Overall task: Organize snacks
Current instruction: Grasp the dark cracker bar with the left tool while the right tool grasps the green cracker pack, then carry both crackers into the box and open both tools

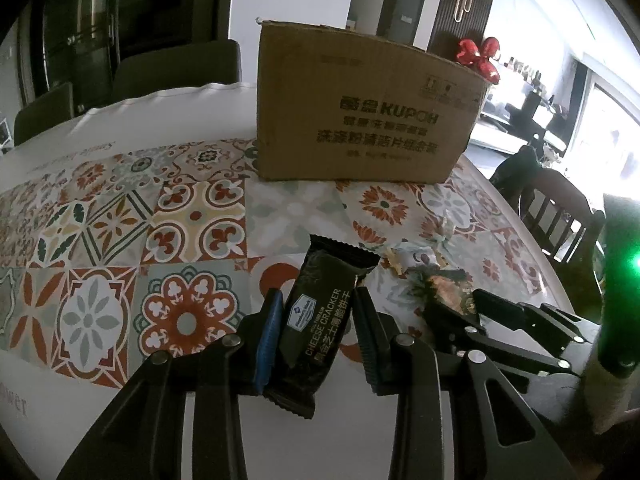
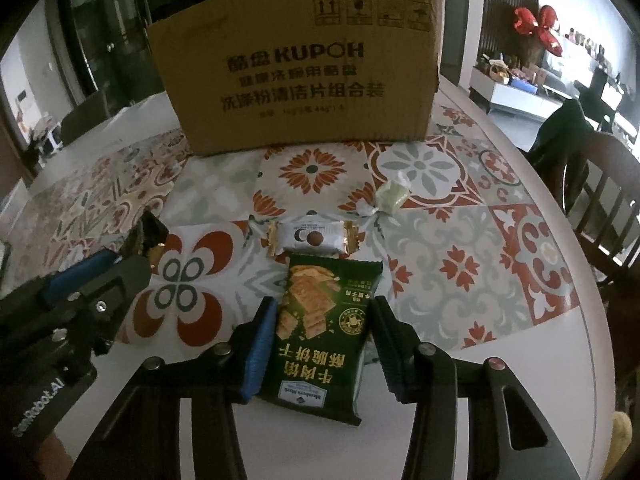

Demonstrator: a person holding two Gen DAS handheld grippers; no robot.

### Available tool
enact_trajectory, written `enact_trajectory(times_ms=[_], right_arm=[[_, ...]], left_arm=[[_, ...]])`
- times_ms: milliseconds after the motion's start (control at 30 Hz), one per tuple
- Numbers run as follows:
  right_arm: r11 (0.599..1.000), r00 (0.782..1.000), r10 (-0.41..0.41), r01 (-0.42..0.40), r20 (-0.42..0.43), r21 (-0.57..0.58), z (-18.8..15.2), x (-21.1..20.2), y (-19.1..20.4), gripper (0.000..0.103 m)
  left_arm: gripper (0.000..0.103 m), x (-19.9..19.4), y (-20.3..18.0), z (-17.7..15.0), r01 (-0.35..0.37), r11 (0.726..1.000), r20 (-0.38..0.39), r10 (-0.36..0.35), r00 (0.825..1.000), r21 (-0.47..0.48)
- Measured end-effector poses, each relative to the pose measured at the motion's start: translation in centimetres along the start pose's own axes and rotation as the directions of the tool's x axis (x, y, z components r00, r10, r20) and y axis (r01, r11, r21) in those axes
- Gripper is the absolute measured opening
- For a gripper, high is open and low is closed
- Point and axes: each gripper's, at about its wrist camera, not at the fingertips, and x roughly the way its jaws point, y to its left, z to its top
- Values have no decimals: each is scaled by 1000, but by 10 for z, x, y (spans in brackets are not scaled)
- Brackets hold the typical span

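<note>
A black cheese cracker packet [image 1: 320, 312] lies on the table between the fingers of my left gripper [image 1: 316, 328], which stands open around it. A green cracker packet [image 2: 320, 340] lies between the fingers of my right gripper [image 2: 324, 340], also open around it. A brown cardboard box [image 1: 360, 108] [image 2: 300, 68] stands upright at the back of the table. A small white wrapped snack [image 2: 310, 238] and a pale green wrapped candy [image 2: 390, 198] lie beyond the green packet. The right gripper shows in the left wrist view [image 1: 460, 312]; the left gripper shows in the right wrist view [image 2: 132, 256].
The round table [image 2: 500, 360] has a patterned tile mat [image 1: 120, 240]. Wooden chairs [image 2: 600, 200] stand at its right edge, dark chairs [image 1: 172, 68] at the back left. A red bow [image 2: 536, 24] hangs behind the box.
</note>
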Motion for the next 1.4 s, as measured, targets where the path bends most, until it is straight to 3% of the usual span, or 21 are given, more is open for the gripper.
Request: enact_trajectory(times_ms=[400,667,1067,1400], right_arm=[[998,992,52,-49,114,-30,13,-49,-5,48],[994,975,103,-92,196,-63,33,-82,-7,48],[990,943,126,-98,310,-102,87,-112,-12,48],[987,924,130,-86,360,-136,139,-124,-19,48]], left_arm=[[34,-33,-15,15,4,1000,74,-5,997,14],[34,-61,-23,41,10,1000,141,-13,990,28],[34,-88,-27,97,-23,999,252,12,968,43],[34,-88,-32,139,-30,998,283,16,959,47]])
